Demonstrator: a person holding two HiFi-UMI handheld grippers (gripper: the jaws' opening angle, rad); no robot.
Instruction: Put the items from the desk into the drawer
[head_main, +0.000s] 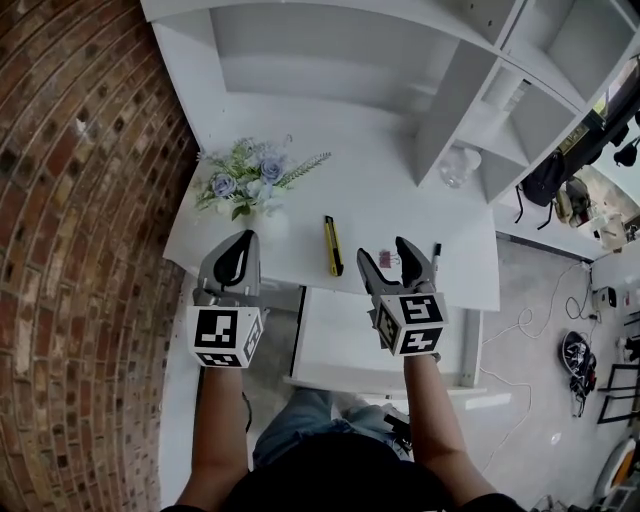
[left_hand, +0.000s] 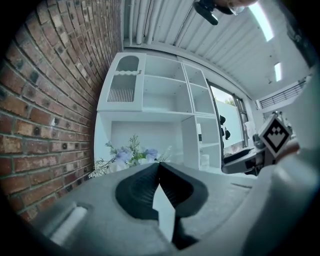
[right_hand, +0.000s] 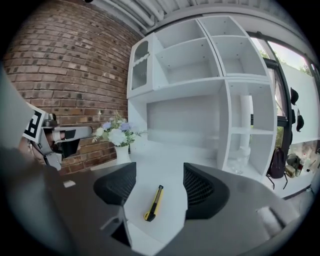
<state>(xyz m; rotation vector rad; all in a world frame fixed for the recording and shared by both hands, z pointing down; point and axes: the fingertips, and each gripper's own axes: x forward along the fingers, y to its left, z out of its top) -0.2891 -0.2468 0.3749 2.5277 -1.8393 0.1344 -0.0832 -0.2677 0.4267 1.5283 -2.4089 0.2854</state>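
A yellow and black utility knife (head_main: 333, 245) lies on the white desk (head_main: 400, 200), lengthwise toward me. In the right gripper view the utility knife (right_hand: 154, 202) shows on the desk ahead, in line with the gap between the jaws and apart from them. My right gripper (head_main: 384, 250) (right_hand: 159, 172) hangs open over the desk's near edge, just right of the knife. A small reddish item (head_main: 386, 260) shows between its fingers from above. A black pen (head_main: 436, 250) lies further right. My left gripper (head_main: 243, 245) (left_hand: 159, 164) is shut with nothing in it. The open white drawer (head_main: 335, 335) sits below the desk edge.
A white vase of blue and white flowers (head_main: 250, 180) stands at the desk's back left, near the brick wall (head_main: 80, 200). White shelving (head_main: 480, 110) rises at the right with a glass (head_main: 458, 165) on it. Cables and gear lie on the floor (head_main: 540, 330) to the right.
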